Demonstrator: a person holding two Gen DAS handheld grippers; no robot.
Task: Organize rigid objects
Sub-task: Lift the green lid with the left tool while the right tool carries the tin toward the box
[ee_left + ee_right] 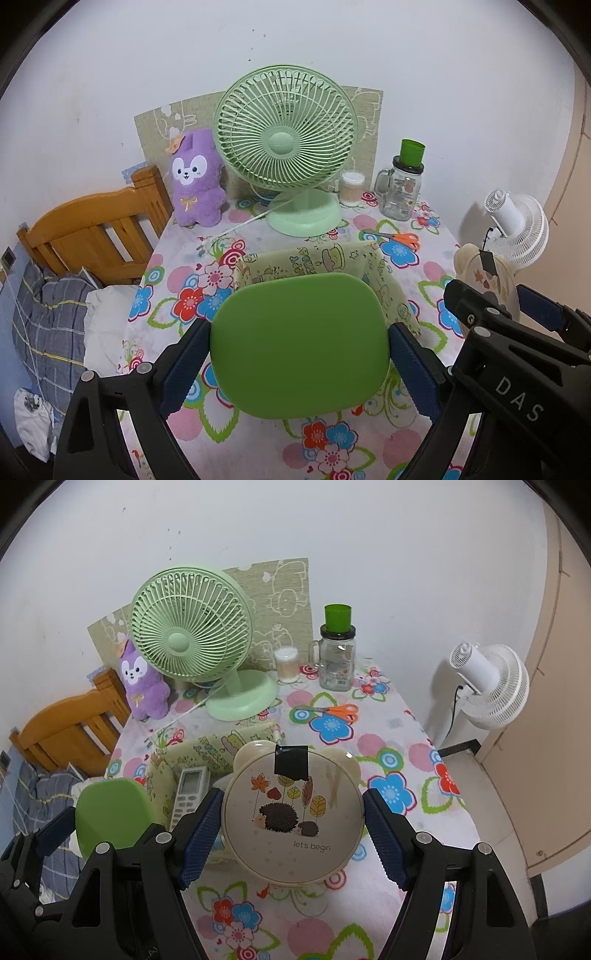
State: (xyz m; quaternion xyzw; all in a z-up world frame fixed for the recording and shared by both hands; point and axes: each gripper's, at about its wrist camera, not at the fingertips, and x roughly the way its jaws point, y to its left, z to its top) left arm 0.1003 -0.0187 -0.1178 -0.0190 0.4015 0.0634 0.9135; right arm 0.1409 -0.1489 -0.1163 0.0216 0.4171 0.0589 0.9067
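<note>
At our far left the bed [85,236] butts against the bench [177,266], whose left edge drops straight to the bedding. Our left tongs [299,354] pinch the green case [299,343], both pads [188,354] pressed on its sides, held above the bench's near half and angled downward. Just beyond it, at twelve o'clock, sits the fabric box [166,771], a remote [190,794] lying inside. Bare cloth runs from the box to the green fan [286,140] at the wall. Our right tongs [293,819] clamp the round tin [293,812] likewise, tilted down, beside the box's right wall. At one o'clock of the tin lie scissors [334,710], with open cloth around them. The right bench edge falls toward the white fan [487,683].
</note>
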